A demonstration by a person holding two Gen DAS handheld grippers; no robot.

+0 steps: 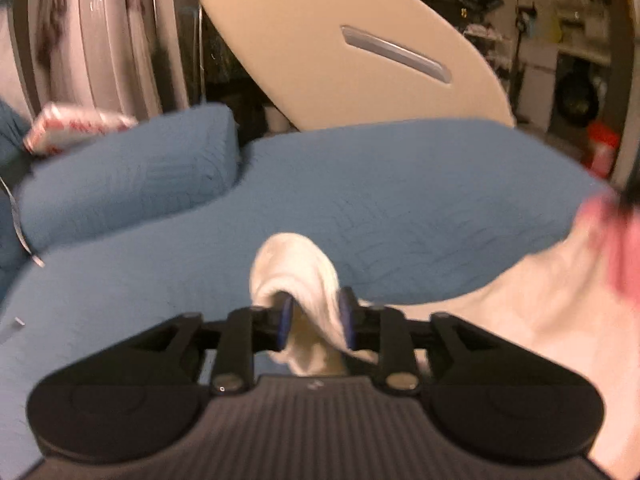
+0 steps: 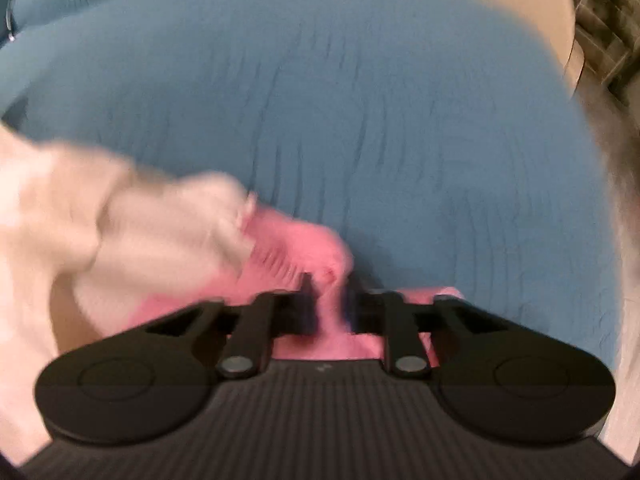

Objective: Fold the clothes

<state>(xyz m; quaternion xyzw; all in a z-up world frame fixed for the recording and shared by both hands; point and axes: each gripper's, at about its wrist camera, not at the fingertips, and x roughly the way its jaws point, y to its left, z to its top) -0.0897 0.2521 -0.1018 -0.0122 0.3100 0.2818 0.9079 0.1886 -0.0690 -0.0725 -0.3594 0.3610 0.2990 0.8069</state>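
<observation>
A white garment with pink trim hangs between my two grippers above a blue quilted bed cover (image 1: 400,200). In the left wrist view my left gripper (image 1: 316,320) is shut on a bunched white fold (image 1: 296,272) of it. The rest of the white cloth (image 1: 540,312) stretches off to the right, where its pink edge (image 1: 624,248) shows blurred. In the right wrist view my right gripper (image 2: 328,304) is shut on the pink trim (image 2: 296,256), and the white cloth (image 2: 100,232) trails away to the left over the blue cover (image 2: 360,120).
A blue pillow (image 1: 128,176) lies at the bed's far left with a red-and-white packet (image 1: 76,128) on top. A beige headboard panel (image 1: 344,44) leans behind the bed. Shelves and clutter (image 1: 568,60) fill the far right.
</observation>
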